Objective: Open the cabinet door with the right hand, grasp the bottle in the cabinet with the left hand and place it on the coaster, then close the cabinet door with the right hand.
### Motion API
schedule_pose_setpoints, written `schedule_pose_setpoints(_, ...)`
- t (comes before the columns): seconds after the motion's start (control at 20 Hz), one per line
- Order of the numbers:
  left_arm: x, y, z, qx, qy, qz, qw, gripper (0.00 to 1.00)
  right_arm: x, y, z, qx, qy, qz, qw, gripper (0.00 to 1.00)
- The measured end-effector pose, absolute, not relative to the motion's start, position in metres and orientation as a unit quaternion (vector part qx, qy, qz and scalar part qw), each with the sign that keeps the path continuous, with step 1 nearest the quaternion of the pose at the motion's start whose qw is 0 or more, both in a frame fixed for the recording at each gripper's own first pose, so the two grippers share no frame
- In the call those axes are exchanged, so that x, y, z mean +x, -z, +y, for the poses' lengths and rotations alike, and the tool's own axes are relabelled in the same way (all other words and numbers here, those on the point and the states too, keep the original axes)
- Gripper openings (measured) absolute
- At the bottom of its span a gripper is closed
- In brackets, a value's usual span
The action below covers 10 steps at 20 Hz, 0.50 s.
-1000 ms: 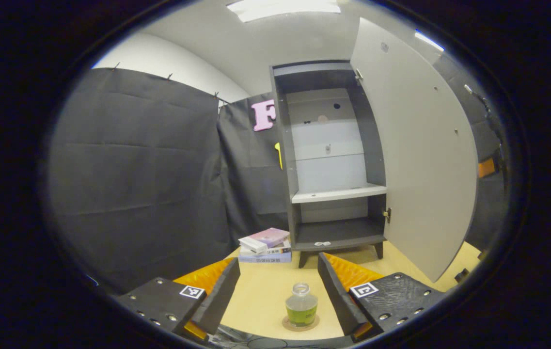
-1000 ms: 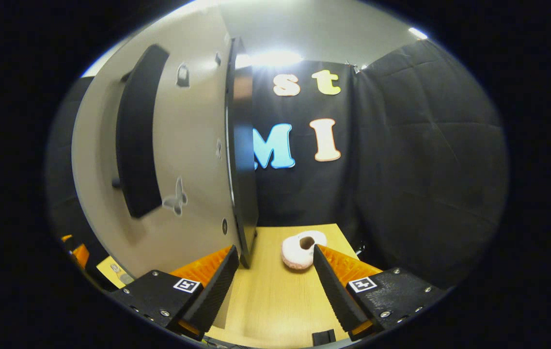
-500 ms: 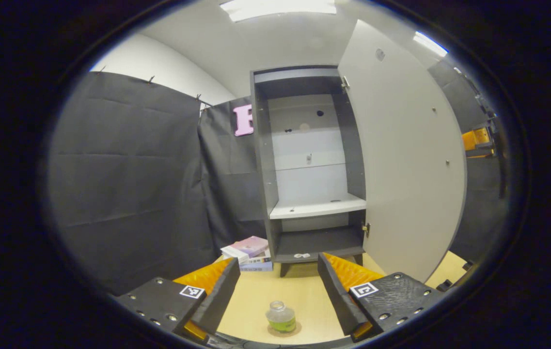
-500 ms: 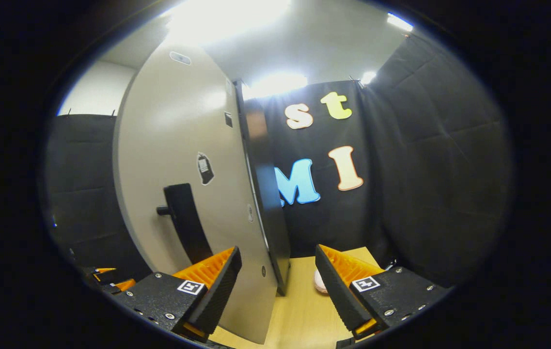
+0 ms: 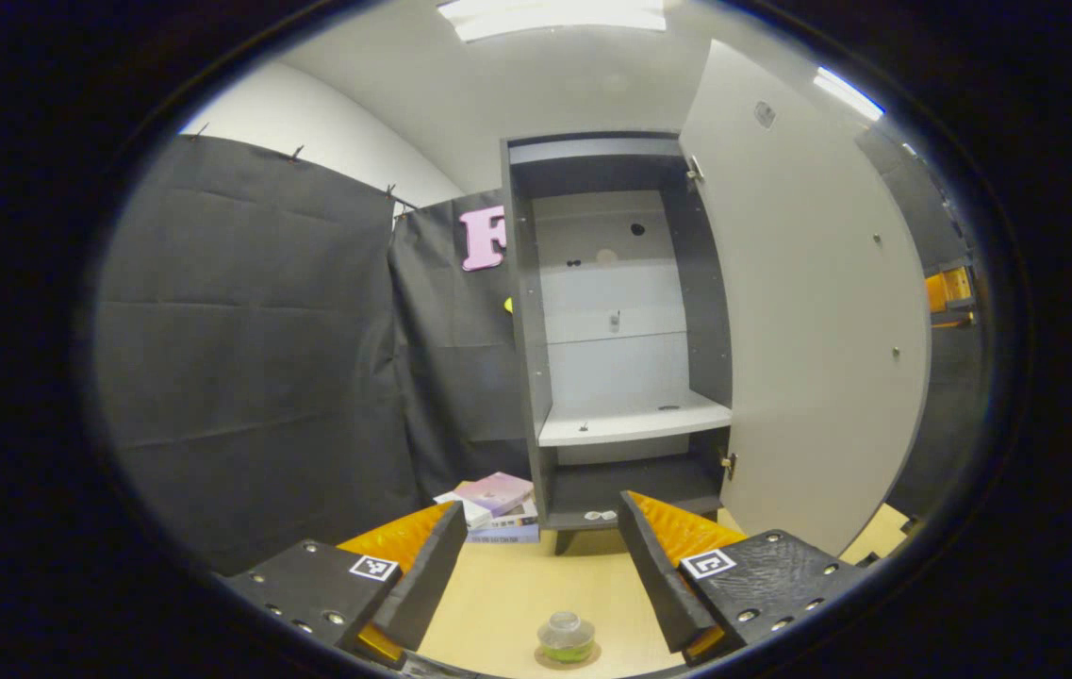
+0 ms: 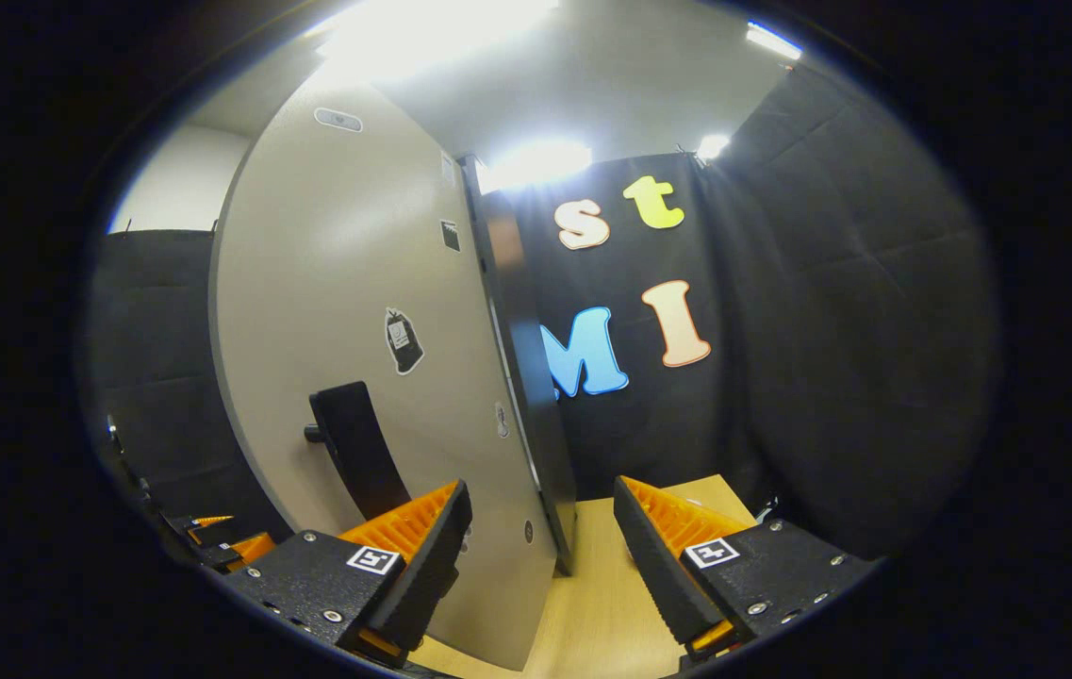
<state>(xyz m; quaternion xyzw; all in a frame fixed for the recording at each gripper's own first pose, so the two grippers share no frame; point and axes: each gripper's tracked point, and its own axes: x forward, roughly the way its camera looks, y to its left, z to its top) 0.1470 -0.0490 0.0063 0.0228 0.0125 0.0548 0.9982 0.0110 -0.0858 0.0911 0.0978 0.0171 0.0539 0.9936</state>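
In the left gripper view a small clear bottle (image 5: pixel 566 637) with green liquid stands upright on a round coaster (image 5: pixel 592 656) on the table, below my left gripper (image 5: pixel 540 556), which is open and holds nothing. Behind it the grey cabinet (image 5: pixel 625 330) stands with its pale door (image 5: pixel 818 311) swung wide to the right. In the right gripper view the door's outer face (image 6: pixel 356 330) with its black handle (image 6: pixel 356 457) is close on the left. My right gripper (image 6: pixel 540 556) is open, and the door's edge (image 6: pixel 531 377) lies just ahead between its fingers.
A stack of books (image 5: pixel 493 505) lies on the wooden table (image 5: pixel 517 594) left of the cabinet's foot. The cabinet's white shelf (image 5: pixel 634 424) and dark bottom shelf carry only small bits. Black cloth walls close the booth on all sides.
My left gripper has pulled back and up from the bottle, which now sits lower and smaller in view. My right gripper has risen along the door's outer face; the pale ring on the table dropped from sight.
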Motion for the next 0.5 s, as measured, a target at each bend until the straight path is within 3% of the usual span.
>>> schedule_pose_setpoints(0.15,0.155,-0.008,-0.042,0.034,-0.056,0.003,0.998,0.96,0.016,-0.095,-0.063,0.103,-0.064,0.014,0.993,0.89)
schedule_pose_setpoints(0.25,0.159,-0.008,-0.038,0.039,-0.056,0.003,0.998,0.96,0.020,-0.096,-0.045,0.105,-0.077,0.015,0.991,0.94)
schedule_pose_setpoints(0.3,0.159,-0.007,-0.038,0.037,-0.054,0.004,0.998,0.96,0.023,-0.097,-0.037,0.103,-0.080,0.014,0.991,0.89)
schedule_pose_setpoints(0.35,0.160,-0.008,-0.038,0.033,-0.051,0.003,0.998,0.96,0.027,-0.097,-0.032,0.101,-0.080,0.013,0.992,0.94)
schedule_pose_setpoints(0.5,0.164,-0.008,-0.035,0.037,-0.044,0.000,0.998,0.96,0.042,-0.101,-0.013,0.111,-0.083,0.008,0.990,0.94)
